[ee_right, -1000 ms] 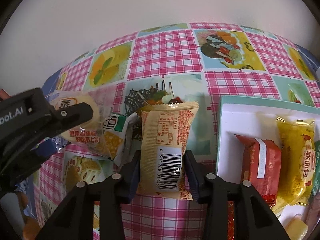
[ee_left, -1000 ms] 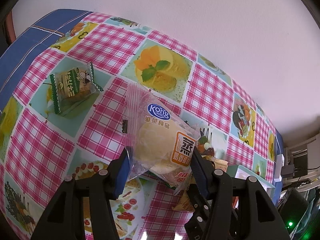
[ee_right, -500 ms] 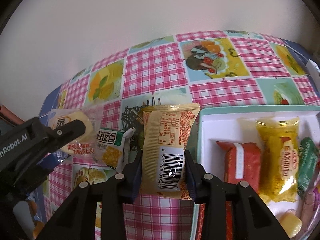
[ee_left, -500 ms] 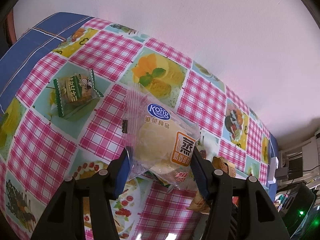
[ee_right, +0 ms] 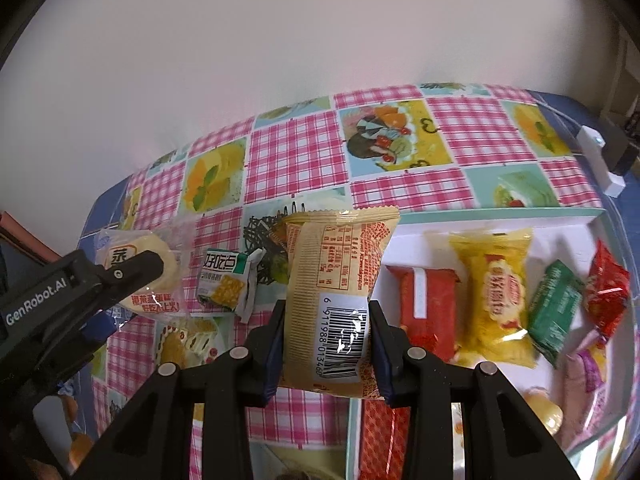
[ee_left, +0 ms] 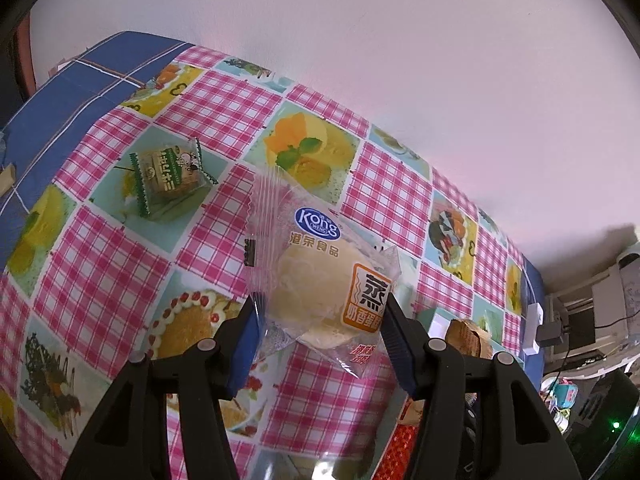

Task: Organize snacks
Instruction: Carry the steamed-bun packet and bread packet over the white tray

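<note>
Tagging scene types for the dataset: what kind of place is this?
Probably a home or small office room, not a lab. A table with a pink checked food-print tablecloth stands against a plain white wall, wrapped snacks lie in a white tray, and electronics with cables sit at the table's end.

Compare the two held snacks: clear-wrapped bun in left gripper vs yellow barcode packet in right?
The bun has a clear wrapper showing a round pale cake; the yellow packet is opaque and rectangular, its barcode facing the camera. Both are clamped, one in the left gripper, one in the right gripper.
</note>
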